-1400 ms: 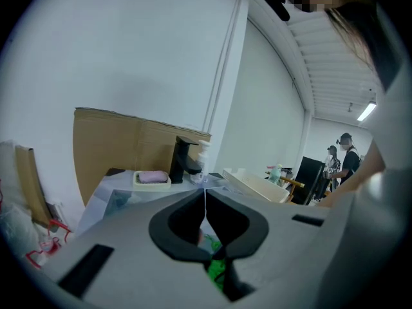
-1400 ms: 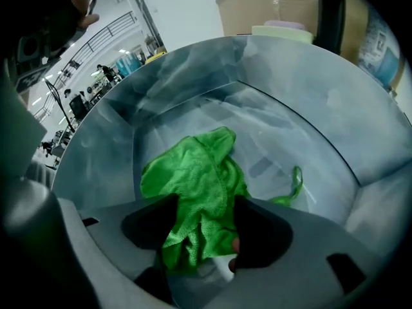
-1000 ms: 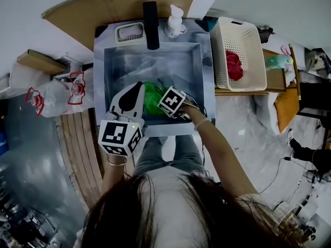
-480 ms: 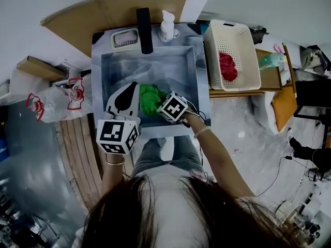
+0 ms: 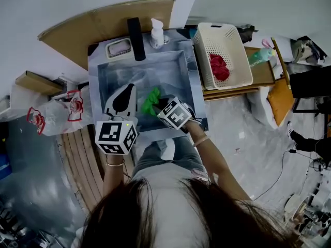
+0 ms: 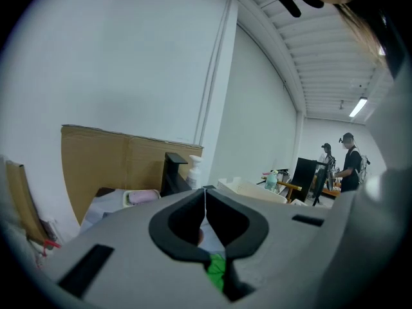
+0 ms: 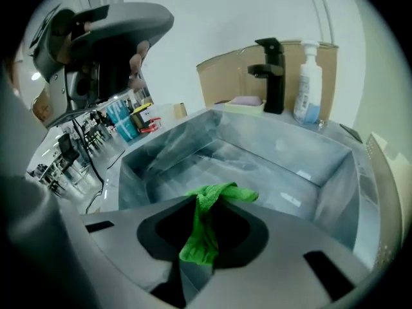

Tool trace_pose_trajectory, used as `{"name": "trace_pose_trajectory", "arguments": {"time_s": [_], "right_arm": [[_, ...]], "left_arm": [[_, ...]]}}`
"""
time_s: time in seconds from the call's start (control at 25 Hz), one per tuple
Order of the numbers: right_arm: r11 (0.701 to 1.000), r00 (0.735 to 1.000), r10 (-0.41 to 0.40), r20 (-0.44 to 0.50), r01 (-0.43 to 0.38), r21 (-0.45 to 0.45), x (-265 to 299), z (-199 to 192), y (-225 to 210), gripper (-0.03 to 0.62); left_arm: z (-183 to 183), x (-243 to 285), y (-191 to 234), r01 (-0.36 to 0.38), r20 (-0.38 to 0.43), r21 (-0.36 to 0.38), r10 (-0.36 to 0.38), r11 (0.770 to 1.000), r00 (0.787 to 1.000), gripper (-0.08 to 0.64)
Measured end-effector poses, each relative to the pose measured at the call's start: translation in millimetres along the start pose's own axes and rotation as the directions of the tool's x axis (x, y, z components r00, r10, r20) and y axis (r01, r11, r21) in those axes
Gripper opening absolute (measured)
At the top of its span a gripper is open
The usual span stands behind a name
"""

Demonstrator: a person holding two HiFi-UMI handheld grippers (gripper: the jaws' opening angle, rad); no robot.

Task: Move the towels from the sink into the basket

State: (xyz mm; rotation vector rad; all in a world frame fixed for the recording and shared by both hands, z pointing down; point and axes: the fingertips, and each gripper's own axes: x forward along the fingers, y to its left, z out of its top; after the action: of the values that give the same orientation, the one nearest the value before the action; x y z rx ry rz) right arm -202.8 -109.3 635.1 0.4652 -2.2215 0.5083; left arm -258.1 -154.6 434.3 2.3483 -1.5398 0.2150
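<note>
So the green towel (image 5: 151, 100) got bunched up and came off the sink (image 5: 184, 84) floor, clamped in the right tool (image 5: 162, 104) at the near side. The left tool (image 6: 205, 201) sat closed and empty. The basket (image 5: 237, 49), far right, already held a red towel (image 5: 219, 67), so carrying it over looked next.

green towel (image 5: 150, 100) partly behind right gripper (image 5: 162, 104), probably its lower end

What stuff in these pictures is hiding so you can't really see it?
- Green towel: head view, the right gripper covers its near end.
- Red towel in the basket: head view, too small to count as one or several.
- Sink: left gripper view, the left gripper's own body blocks nearly all of it.
- Pump bottle: print too small to read in any view.
</note>
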Motion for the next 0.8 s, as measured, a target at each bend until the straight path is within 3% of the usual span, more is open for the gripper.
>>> {"name": "trace_pose_trajectory", "arguments": {"time_s": [0.36, 0.56, 0.8], "right_arm": [[0.994, 0.982, -0.080, 0.173, 0.067, 0.081, -48.5, 24.6, -8.0, 0.087], [0.991, 0.949, -0.086, 0.303, 0.049, 0.126, -80.1, 40.1, -12.5, 0.088], [0.992, 0.914, -0.096, 0.394, 0.054, 0.117, -118.7, 47.8, -22.8, 0.089]], "left_arm": [[8.0, 8.4, -18.0, 0.038, 0.010, 0.003, -0.038, 0.999, 0.999, 0.009], [15.7, 14.4, -31.8, 0.036, 0.022, 0.007, -0.037, 0.999, 0.999, 0.009], [26.2, 26.6, -60.3, 0.035, 0.036, 0.017, -0.035, 0.999, 0.999, 0.009]]}}
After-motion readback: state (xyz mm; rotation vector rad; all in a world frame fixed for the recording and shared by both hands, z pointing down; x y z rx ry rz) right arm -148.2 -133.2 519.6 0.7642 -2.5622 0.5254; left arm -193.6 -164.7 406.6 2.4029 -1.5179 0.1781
